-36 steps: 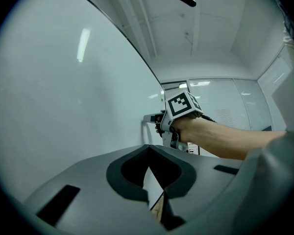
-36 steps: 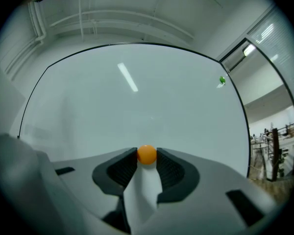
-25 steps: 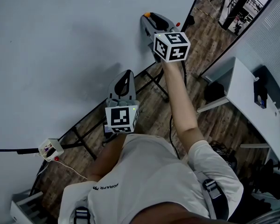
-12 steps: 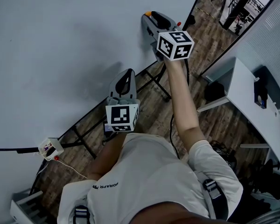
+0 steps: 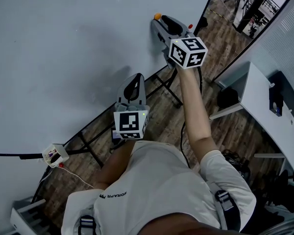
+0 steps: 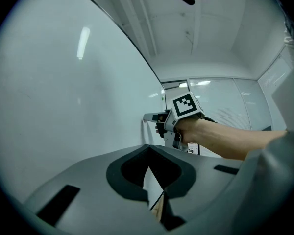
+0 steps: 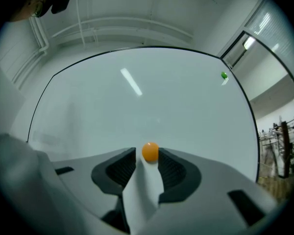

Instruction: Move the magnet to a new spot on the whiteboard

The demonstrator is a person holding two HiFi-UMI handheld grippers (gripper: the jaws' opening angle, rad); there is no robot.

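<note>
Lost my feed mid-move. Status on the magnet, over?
Right hand-held gripper opening, orange magnet between its tips, on the whiteboard. Left hand-held gripper shut, empty. Nothing in the way.

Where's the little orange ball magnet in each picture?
Head view: round orange magnet top centre, on the white whiteboard.
Left gripper view: can't be made out.
Right gripper view: the magnet low centre, between the opening jaws' tips.
Shared landmark: the whiteboard.
</note>
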